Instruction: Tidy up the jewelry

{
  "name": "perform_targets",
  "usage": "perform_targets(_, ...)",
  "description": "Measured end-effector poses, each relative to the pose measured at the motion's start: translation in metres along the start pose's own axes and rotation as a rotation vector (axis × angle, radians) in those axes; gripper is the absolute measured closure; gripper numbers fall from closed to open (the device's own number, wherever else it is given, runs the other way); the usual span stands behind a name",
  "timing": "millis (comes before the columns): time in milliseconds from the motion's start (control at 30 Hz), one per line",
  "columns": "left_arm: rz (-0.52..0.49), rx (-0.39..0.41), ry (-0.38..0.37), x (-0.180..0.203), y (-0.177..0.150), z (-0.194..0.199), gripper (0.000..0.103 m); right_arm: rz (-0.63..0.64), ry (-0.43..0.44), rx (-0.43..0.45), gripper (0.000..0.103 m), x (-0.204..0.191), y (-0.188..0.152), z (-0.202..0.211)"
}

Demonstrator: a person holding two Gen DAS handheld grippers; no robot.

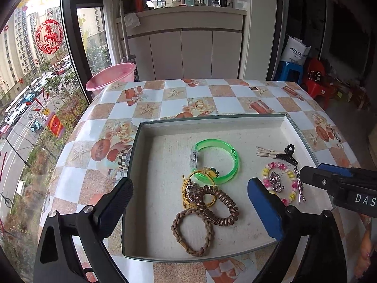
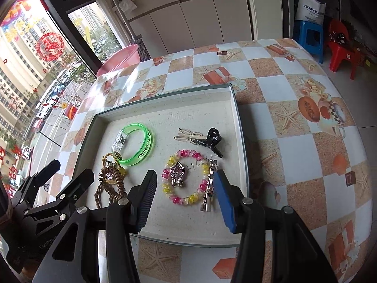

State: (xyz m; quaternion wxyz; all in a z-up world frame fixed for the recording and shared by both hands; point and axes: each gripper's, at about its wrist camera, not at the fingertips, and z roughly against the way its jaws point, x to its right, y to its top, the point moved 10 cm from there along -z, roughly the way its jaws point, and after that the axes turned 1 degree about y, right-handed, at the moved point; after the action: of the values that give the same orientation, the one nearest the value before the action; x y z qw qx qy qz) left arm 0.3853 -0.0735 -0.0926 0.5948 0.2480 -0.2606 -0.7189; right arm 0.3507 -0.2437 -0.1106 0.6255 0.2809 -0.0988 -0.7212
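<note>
Left wrist view: the jewelry lies in a shallow tray (image 1: 297,132) near the tabletop's front edge. A green bangle (image 1: 216,160) sits mid-tray, with a yellow cord (image 1: 186,188), a coiled tie (image 1: 219,206) and a braided band (image 1: 193,231) clustered toward the tray's front edge. Toward its right edge lie a bead bracelet (image 1: 280,184) ringing a small charm (image 1: 274,184), a black claw clip (image 1: 288,154) and a slim clip (image 1: 299,184). The left gripper (image 1: 188,212) hangs over the cluster, jaws spread wide, holding nothing. The right gripper (image 2: 186,202) stands partly open around the bead bracelet, touching nothing. A checked tablecloth (image 1: 150,108) covers the table.
</note>
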Motion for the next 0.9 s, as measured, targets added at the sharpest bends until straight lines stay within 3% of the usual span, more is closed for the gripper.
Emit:
perform_targets(100,-0.013,0.012,0.013,-0.001,-0.001,0.004,0.0,0.034,-0.039,0.014,0.021,-0.001,0.0,0.003)
perform_targets(333,0.002,-0.017,0.018,-0.003,-0.009,0.011,0.0,0.023,-0.057,0.021,0.016,0.001,-0.003,0.008)
perform_targets(400,0.006,-0.024,0.029,-0.006,-0.012,0.013,0.0,0.032,-0.07,0.018,0.0,0.002,-0.006,0.009)
perform_targets(567,0.007,-0.031,0.036,-0.007,-0.021,0.021,0.0,0.046,-0.085,0.038,0.0,0.0,-0.008,0.013)
perform_targets(900,0.008,-0.064,0.034,-0.012,-0.048,0.045,0.0,0.058,-0.111,-0.053,0.0,0.002,-0.043,0.021)
